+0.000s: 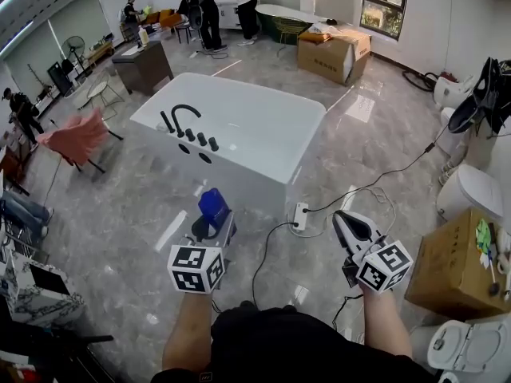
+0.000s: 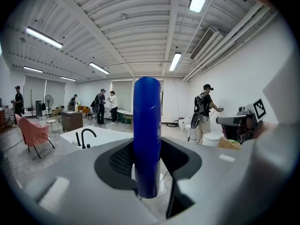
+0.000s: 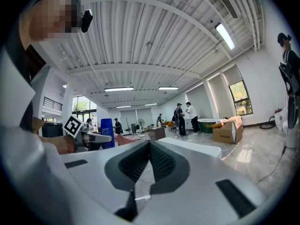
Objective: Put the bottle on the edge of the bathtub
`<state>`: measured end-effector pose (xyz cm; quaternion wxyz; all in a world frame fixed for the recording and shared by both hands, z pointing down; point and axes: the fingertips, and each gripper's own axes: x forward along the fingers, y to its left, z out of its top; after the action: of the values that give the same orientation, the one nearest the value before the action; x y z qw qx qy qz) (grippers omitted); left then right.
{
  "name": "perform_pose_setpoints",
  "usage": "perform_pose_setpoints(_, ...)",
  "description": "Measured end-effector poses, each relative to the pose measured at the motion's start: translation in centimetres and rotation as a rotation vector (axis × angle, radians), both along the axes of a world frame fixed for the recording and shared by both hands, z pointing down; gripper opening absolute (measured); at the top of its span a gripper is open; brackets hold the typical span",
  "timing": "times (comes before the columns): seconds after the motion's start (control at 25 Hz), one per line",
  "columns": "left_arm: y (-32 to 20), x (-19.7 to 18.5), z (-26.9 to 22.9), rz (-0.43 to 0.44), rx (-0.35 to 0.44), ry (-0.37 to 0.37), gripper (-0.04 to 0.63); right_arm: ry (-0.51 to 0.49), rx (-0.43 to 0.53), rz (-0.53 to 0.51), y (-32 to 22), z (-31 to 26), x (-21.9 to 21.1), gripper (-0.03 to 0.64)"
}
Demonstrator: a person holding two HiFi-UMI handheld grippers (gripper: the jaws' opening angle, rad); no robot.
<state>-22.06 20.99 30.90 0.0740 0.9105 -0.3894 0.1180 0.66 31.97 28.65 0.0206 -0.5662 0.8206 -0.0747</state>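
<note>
Left hand-held gripper [image 1: 211,230] pinches the blue bottle [image 2: 146,135] upright so it can stand once it reaches the bathtub [image 1: 239,183] edge, well ahead of it; right hand-held gripper [image 3: 149,165] beside it, pressed together, empty, not needed

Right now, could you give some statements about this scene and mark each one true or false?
1. The left hand-held gripper holds the blue bottle upright. True.
2. The blue bottle stands on the edge of the bathtub. False: it is in the gripper, short of the bathtub.
3. The right hand-held gripper is shut and empty. True.
4. The faucet of the bathtub is white. False: it is black.
</note>
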Motion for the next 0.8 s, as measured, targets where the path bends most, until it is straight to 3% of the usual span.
perform_pose_setpoints(0.36, 2.4, 1.3, 2.4, -0.005, -0.053, -0.01, 0.169, -0.043, -0.048, -0.02, 2.2, 2.4, 1.2, 0.012)
perform_pose_setpoints(0.8, -1.7, 2.7, 3.6, 0.021, -0.065, -0.002, 0.169, -0.06, -0.129, -0.044, -1.3, 4.9, 1.0, 0.012)
